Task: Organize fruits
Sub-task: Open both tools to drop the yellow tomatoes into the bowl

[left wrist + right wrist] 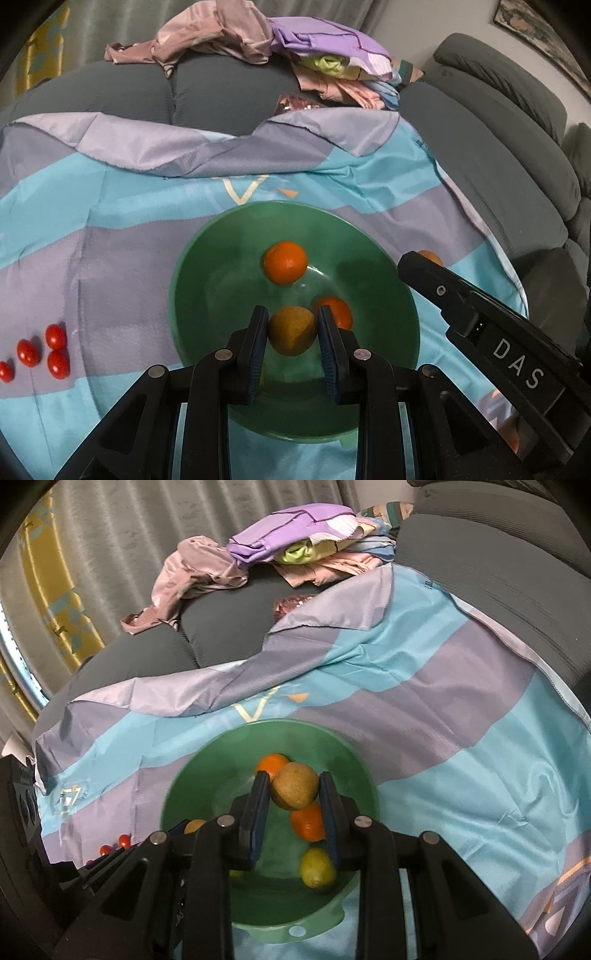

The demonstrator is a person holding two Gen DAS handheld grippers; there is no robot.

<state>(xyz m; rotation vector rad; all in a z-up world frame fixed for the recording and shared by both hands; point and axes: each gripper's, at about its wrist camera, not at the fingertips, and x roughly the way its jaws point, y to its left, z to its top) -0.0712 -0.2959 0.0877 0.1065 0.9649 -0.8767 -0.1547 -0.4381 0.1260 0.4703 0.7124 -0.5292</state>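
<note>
A green bowl (214, 280) (199, 782) sits on a blue and lilac cloth. My left gripper (291, 315) hangs over its near side, shut on a dull yellow-brown round fruit (291, 334). Two oranges (285, 262) (338, 312) lie in the bowl. My right gripper (293, 781) is shut on a brownish round fruit (295, 788) above the bowl. Beneath it lie two oranges (308, 825) (269, 762) and a yellow-green lemon (317, 867). In the left wrist view the right gripper (419, 260) reaches in from the right, its fruit (430, 255) just showing at the tip.
Several cherry tomatoes (55, 338) (123, 840) lie on the cloth (122, 258) left of the bowl. The cloth covers a grey sofa seat (221, 96). A pile of pink and purple clothes (295, 44) lies at the back. Sofa cushions (517, 177) rise on the right.
</note>
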